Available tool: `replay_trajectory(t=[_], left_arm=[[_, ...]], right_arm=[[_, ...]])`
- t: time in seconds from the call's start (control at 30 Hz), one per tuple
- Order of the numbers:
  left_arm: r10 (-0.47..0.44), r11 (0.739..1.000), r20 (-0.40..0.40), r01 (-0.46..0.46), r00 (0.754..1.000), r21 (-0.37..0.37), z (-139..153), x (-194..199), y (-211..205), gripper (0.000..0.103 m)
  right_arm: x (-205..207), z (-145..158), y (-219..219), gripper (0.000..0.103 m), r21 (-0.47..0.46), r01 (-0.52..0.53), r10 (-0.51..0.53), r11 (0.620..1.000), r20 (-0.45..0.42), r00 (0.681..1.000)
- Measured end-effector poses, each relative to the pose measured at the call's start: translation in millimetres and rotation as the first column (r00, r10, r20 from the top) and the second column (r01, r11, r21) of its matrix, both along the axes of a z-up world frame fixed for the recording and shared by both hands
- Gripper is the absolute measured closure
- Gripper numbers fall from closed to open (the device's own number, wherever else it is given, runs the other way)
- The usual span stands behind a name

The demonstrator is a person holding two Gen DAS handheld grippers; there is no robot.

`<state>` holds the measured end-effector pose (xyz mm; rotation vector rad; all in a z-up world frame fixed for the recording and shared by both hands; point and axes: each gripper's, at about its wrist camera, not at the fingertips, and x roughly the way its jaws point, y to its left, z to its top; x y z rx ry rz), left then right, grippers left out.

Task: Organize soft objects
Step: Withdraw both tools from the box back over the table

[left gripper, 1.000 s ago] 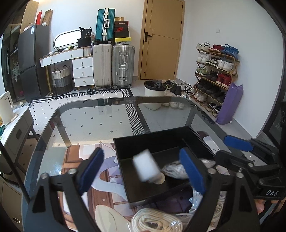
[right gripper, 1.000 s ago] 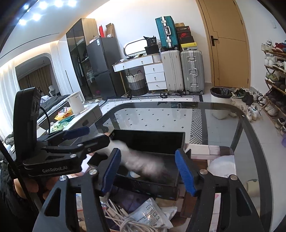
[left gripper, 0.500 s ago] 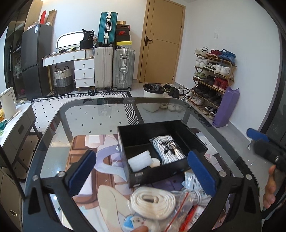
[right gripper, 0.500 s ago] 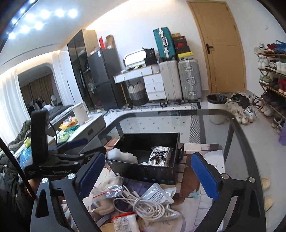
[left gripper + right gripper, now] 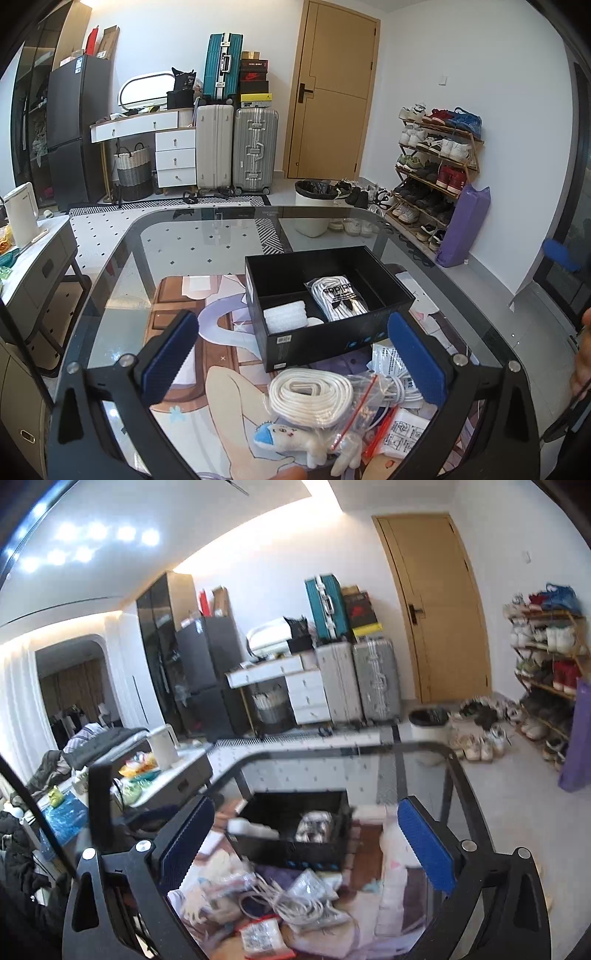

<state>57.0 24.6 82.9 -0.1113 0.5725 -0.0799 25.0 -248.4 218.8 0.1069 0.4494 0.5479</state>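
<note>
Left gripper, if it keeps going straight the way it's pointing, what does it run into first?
Probably the black box. The left gripper is open and empty, aimed down over the bagged white cord coil, and the box's near wall sits between its fingers. Depth is uncertain.

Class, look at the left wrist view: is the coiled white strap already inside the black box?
No. The coiled white strap lies in a clear bag on the table in front of the black box, outside its walls.
</note>
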Motion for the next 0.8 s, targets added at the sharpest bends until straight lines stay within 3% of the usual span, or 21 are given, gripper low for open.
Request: replay_trajectory(t=[0.23, 0.8], left_arm=[[0.0, 1.0, -0.01, 0.0, 1.0, 0.014, -7.9, -10.0, -3.3, 0.0], [0.014, 1.0, -0.061, -0.013, 0.998, 0.005, -29.2, -8.8, 1.9, 0.0]], right_arm=[[4.1, -41.6, -2.6, 0.002, -0.024, 0.002, -0.004, 1.0, -0.091, 0.996], [27.1, -95.8, 14.8, 0.002, -0.099, -0.006, -0.01, 0.995, -0.163, 0.986]])
